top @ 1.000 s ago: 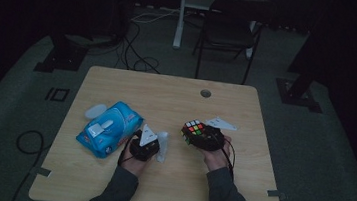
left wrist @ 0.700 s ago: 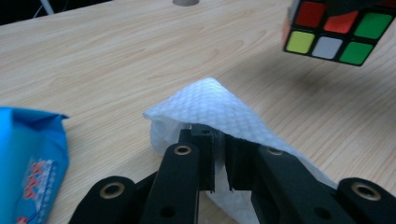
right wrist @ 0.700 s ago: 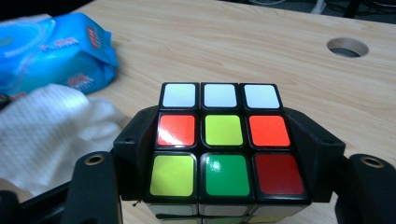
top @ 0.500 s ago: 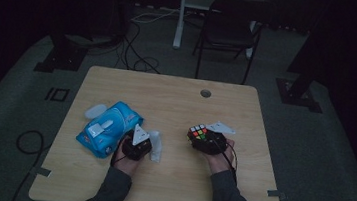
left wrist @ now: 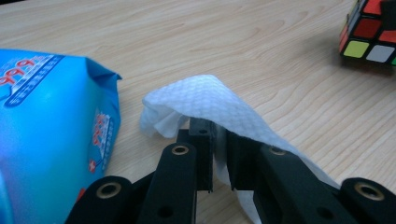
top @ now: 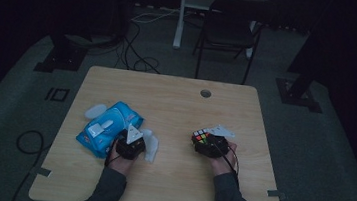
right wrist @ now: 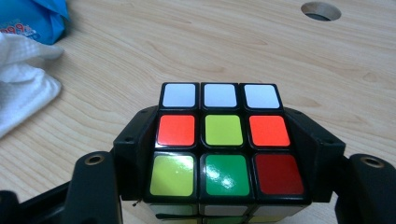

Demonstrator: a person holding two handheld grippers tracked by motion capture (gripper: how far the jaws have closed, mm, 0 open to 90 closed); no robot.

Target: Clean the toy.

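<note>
The left gripper [left wrist: 216, 154], a white wipe [left wrist: 205, 100] pinched between its jaws, now sits closer to the person and beside the blue wipe pack [top: 106, 127]. The right gripper [right wrist: 224, 154], jaws clamped on the puzzle cube [right wrist: 223, 147], now sits lower, near the table [top: 176, 100].

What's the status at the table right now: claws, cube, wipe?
Left claw pinching the white wipe. Right claw clamped on the puzzle cube. Blue wipes pack just left of the left claw. Nothing between wipe and cube.
</note>
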